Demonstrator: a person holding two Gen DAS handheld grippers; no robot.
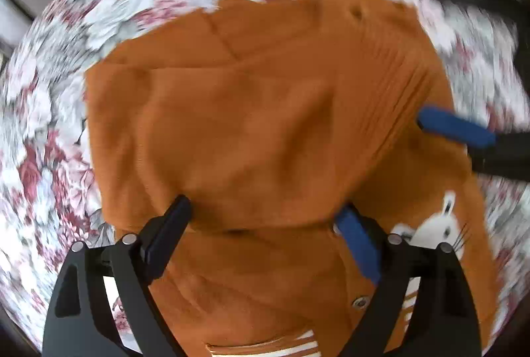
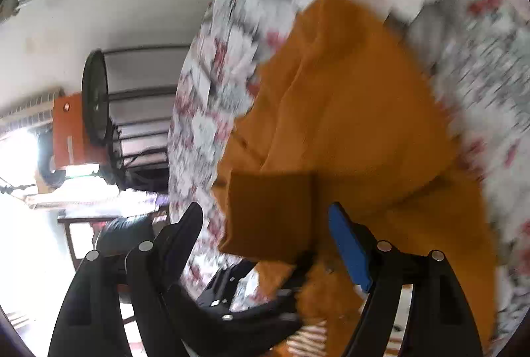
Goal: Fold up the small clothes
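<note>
A small orange garment point(image 1: 251, 125) with a white animal patch point(image 1: 437, 228) and striped trim lies partly folded on a floral cloth point(image 1: 66, 92). My left gripper point(image 1: 265, 214) is open, its jaws wide apart over the folded edge near me. My right gripper point(image 2: 265, 218) is open too, with a dark orange cuff point(image 2: 268, 214) between its spread jaws; I cannot tell whether they touch it. The right gripper's blue finger point(image 1: 457, 127) shows at the garment's right edge in the left wrist view. The garment point(image 2: 357, 112) fills the middle of the right wrist view.
The floral cloth point(image 2: 232, 42) covers the whole surface. Its edge runs down the left of the right wrist view, beyond it a room with a black fan point(image 2: 96, 95), an orange box point(image 2: 71, 131) and a bright window. Both views are motion-blurred.
</note>
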